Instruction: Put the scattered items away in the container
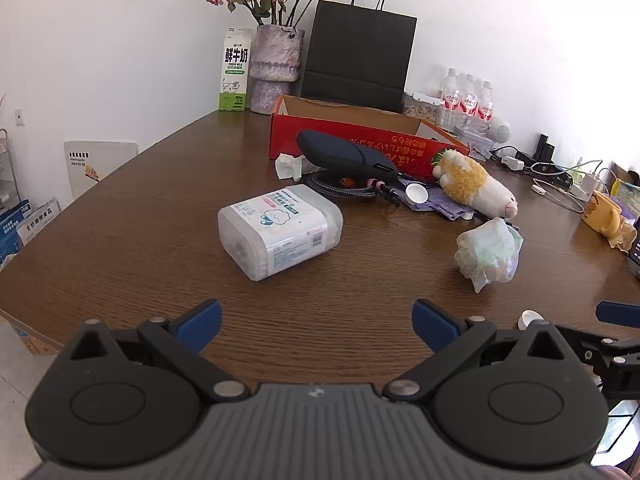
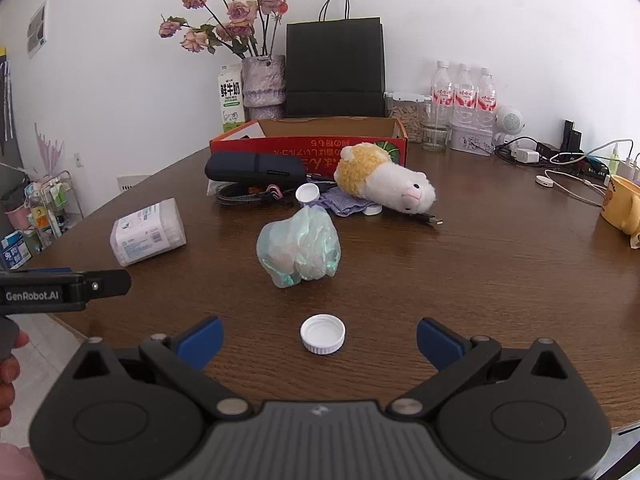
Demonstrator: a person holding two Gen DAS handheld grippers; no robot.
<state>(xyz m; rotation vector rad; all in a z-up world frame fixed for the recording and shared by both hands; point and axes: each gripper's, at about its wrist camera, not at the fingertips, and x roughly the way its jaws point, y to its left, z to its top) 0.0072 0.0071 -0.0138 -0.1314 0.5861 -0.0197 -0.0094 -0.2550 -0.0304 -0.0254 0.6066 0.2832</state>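
Scattered items: cotton swab box [image 1: 280, 231], crumpled plastic bag [image 2: 299, 246], white bottle cap [image 2: 323, 334], plush alpaca [image 2: 386, 182] and dark pouch [image 2: 256, 167] lie on the wooden table [image 2: 460, 280].
Container: red cardboard box [image 2: 312, 142] stands behind them.
Left gripper [image 1: 318, 326]: jaws apart, empty.
Right gripper [image 2: 320, 344]: jaws apart, the cap lying between them, untouched.

A lived-in room at home, judging by the brown wooden desk [image 2: 480, 260] against a white wall. At the desk's far edge stand a vase of dried roses [image 2: 262, 80], a milk carton [image 2: 231, 96] left of it, and a black paper bag [image 2: 335, 66] and water bottles [image 2: 464, 92] to its right; chargers and cables [image 2: 560, 160] trail further right.
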